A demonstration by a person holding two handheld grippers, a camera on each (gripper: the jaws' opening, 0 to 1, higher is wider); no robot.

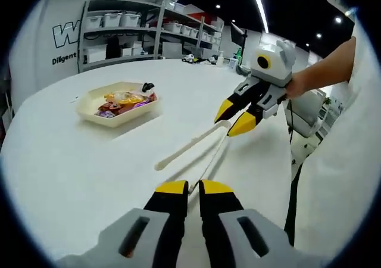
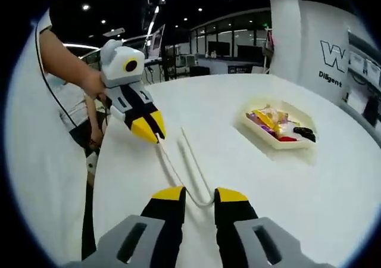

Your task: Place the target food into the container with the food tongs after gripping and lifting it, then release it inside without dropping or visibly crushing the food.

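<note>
White food tongs [image 1: 196,143] stretch between my two grippers over the white table [image 1: 71,173]. My left gripper [image 1: 194,187] is shut on the tip of one tong arm; it enters the right gripper view from the left [image 2: 153,132]. The right gripper [image 2: 199,195] holds the tongs' U-shaped bend [image 2: 202,202] between its jaws, and appears in the left gripper view [image 1: 234,117]. The second tong arm [image 2: 189,152] lies free. A cream tray [image 1: 86,110] of wrapped snacks [image 1: 122,99] sits beyond the tongs, also in the right gripper view [image 2: 255,128].
A small black item [image 2: 303,131] lies at one end of the tray. The person's arm [image 1: 327,65] and white shirt stand at the table edge. Shelves with white bins [image 1: 131,30] line the far wall. Bare tabletop [image 2: 297,190] surrounds the tray.
</note>
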